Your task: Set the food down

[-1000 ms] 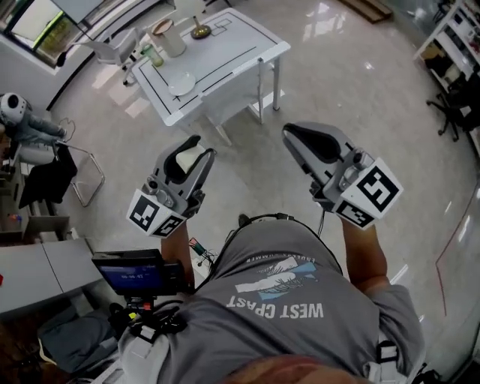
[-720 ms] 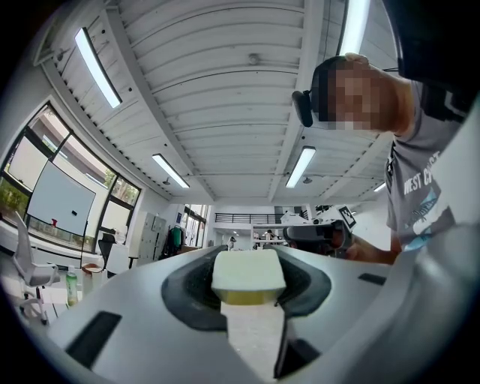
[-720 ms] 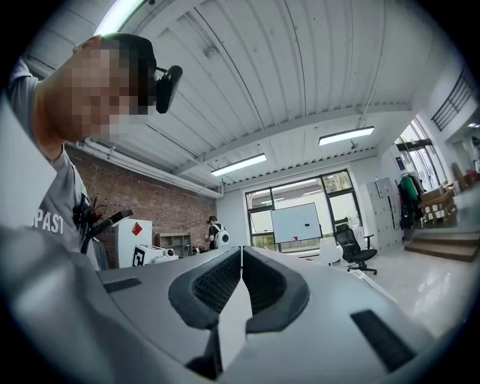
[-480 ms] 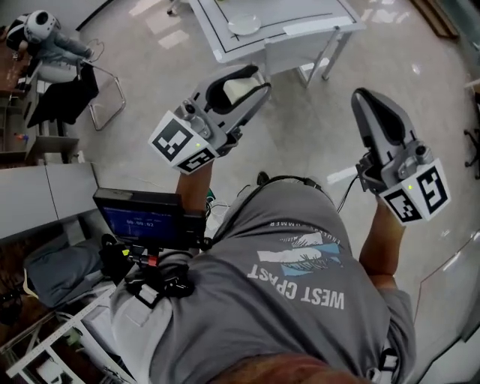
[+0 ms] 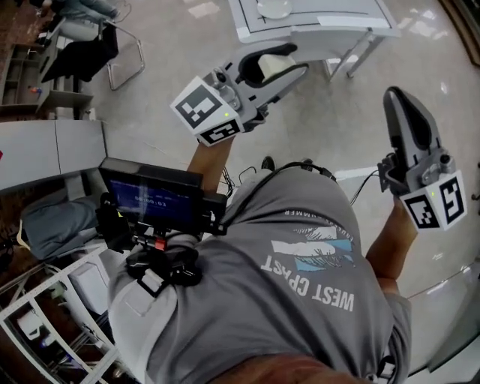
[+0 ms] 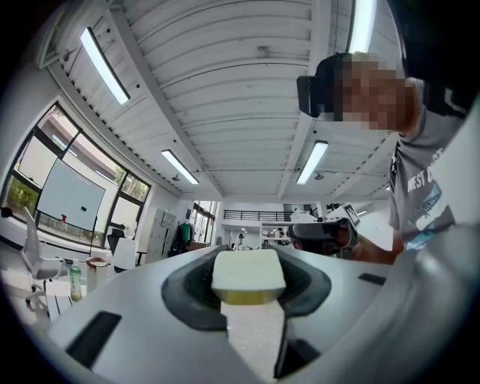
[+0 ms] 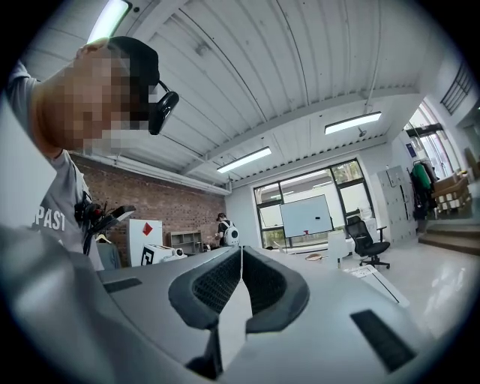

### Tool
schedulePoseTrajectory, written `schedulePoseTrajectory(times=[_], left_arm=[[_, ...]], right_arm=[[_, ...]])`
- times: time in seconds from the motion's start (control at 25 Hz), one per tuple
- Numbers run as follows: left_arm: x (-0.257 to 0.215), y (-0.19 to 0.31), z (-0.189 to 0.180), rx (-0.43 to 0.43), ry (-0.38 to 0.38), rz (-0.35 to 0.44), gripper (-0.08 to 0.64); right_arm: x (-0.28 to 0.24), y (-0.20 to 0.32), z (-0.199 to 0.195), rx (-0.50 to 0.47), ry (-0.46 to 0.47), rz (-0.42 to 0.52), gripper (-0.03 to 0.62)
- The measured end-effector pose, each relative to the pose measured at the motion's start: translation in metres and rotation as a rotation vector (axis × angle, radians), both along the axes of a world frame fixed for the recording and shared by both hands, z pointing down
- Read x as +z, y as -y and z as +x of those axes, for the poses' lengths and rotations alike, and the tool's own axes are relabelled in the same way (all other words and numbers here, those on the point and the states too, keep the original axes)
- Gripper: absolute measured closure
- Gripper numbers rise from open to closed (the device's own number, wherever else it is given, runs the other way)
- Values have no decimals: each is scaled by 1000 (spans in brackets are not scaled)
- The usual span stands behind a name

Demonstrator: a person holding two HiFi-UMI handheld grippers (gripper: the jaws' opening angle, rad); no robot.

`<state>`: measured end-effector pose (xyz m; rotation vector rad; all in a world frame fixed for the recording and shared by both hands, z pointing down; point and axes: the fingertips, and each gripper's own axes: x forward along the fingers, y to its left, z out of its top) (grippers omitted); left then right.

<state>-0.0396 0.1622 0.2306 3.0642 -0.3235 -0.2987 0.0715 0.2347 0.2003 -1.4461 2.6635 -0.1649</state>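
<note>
A pale cream block of food (image 6: pixel 248 276) sits between the dark pads of my left gripper (image 6: pixel 247 259), which is shut on it. In the head view this left gripper (image 5: pixel 289 58) is held out at upper middle, with the food (image 5: pixel 268 67) showing between its jaws, short of the white table (image 5: pixel 341 21). My right gripper (image 5: pixel 399 101) is at the right over the floor. In the right gripper view the right gripper (image 7: pixel 241 253) has its pads pressed together with nothing between them.
A white plate (image 5: pixel 274 7) lies on the table at the head view's top edge. A chair (image 5: pixel 112 45) and a grey cabinet (image 5: pixel 52 154) stand at the left. A small screen (image 5: pixel 154 196) hangs at the person's chest. A green bottle (image 6: pixel 74 279) stands far left.
The table has slid to the top edge of the head view and looks closer. Both grippers sit higher in the frame. The food block stays gripped in the left gripper.
</note>
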Motion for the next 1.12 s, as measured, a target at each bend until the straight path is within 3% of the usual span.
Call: schedulePoseTrajectory(times=[0.48, 0.72, 0.88, 1.12], left_arm=[[9, 30, 45, -89, 21, -22, 407], [16, 57, 29, -85, 14, -31, 407], [13, 81, 14, -57, -2, -32, 407], [26, 127, -18, -24, -1, -28, 407]], right_arm=[[10, 49, 42, -106, -5, -16, 584], [13, 81, 35, -73, 3, -22, 584], [5, 103, 15, -58, -32, -10, 584], [23, 148, -18, -26, -14, -1, 584]])
